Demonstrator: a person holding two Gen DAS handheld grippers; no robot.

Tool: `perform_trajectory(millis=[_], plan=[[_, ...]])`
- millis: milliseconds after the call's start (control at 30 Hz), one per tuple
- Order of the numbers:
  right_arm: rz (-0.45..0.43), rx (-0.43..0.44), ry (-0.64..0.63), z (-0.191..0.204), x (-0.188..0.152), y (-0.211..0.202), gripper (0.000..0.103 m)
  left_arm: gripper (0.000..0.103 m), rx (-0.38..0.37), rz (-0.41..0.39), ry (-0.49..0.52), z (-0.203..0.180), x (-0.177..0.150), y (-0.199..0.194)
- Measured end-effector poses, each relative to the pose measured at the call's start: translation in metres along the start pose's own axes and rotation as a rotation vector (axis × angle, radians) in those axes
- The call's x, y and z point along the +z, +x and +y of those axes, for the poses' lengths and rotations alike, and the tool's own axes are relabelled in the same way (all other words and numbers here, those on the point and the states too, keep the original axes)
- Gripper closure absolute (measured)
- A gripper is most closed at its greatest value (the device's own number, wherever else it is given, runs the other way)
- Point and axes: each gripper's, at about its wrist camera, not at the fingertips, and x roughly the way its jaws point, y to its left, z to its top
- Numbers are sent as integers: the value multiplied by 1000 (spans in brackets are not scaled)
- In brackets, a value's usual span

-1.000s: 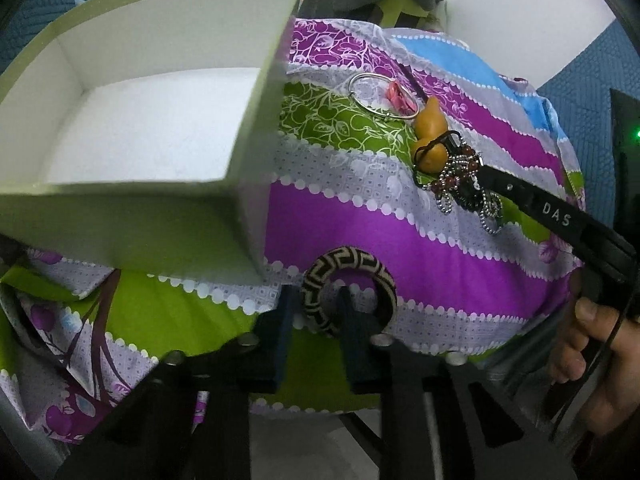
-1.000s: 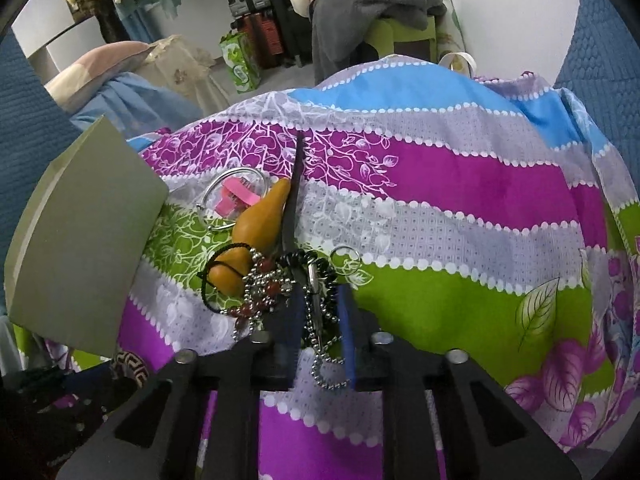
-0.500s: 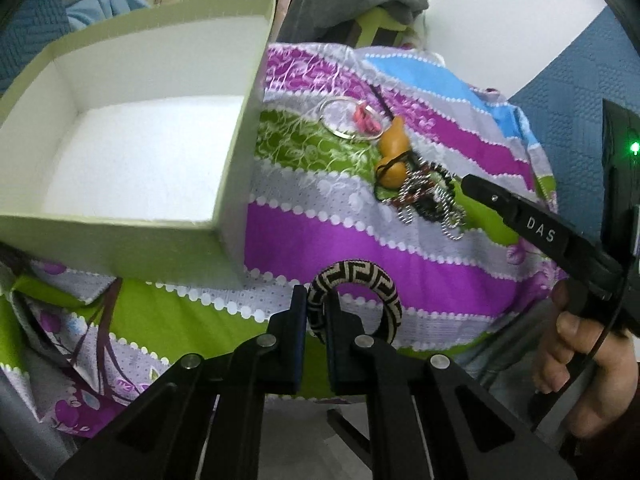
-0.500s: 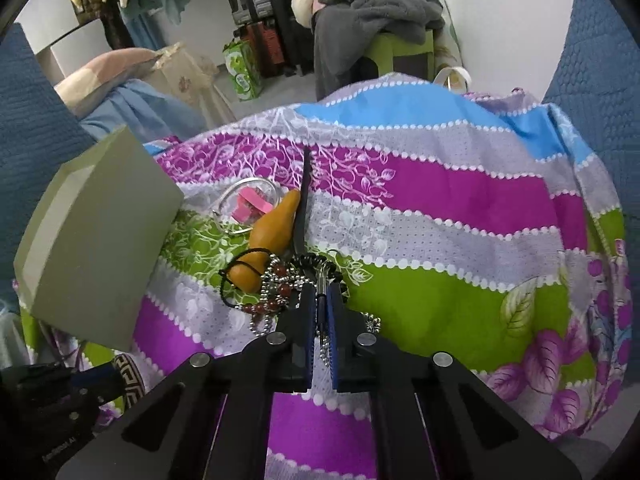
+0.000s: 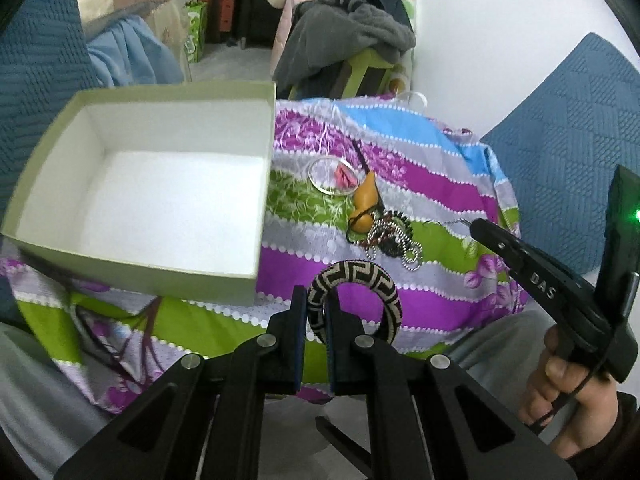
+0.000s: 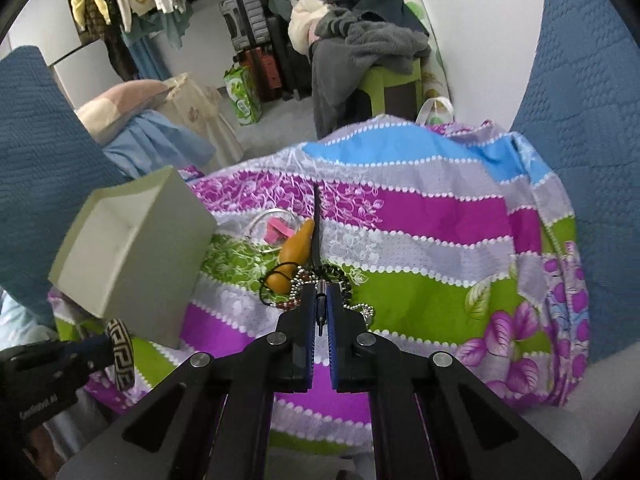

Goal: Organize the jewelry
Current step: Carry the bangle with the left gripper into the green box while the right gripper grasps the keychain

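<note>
My left gripper (image 5: 316, 300) is shut on a black-and-cream patterned bangle (image 5: 372, 284), held above the striped cloth just right of an open pale-green box (image 5: 152, 188) with a white inside. My right gripper (image 6: 320, 296) is shut on a small dark metal pendant piece (image 6: 320, 308) of a ball-chain necklace. A heap of jewelry (image 6: 316, 280) lies on the cloth under it: an orange gourd charm (image 6: 294, 252), red beads, ball chains. A silver ring with a pink item (image 5: 334, 176) lies behind. The right gripper also shows in the left wrist view (image 5: 476, 226).
The striped purple, green and blue cloth (image 6: 440, 240) covers a rounded surface that falls away at the front and right. Blue quilted cushions (image 6: 580, 80) stand at both sides. A stool with piled clothes (image 6: 368, 40) and luggage stand behind.
Both grippers have closed and lifted up and back. The left one took the bangle off the cloth. The right one closed on the necklace piece and rose.
</note>
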Motion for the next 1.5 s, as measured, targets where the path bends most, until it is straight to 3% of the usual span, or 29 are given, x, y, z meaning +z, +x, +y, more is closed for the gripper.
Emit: perform_trajectory(millis=[467,933,1233,1500], plan=[[-40,-15,29,30,12,-80,100,96,-10,-82,27,3,29,-89],[-138,9,-3,74,55,-129,100,96,3,-146,42,20,54,-146],[-196,48,-59,129,84,-138,100,96,25,-197,36,56,80,-180],[-161,85,-104,179,93,-107,100,96,57,-210,29,108,99,-187]])
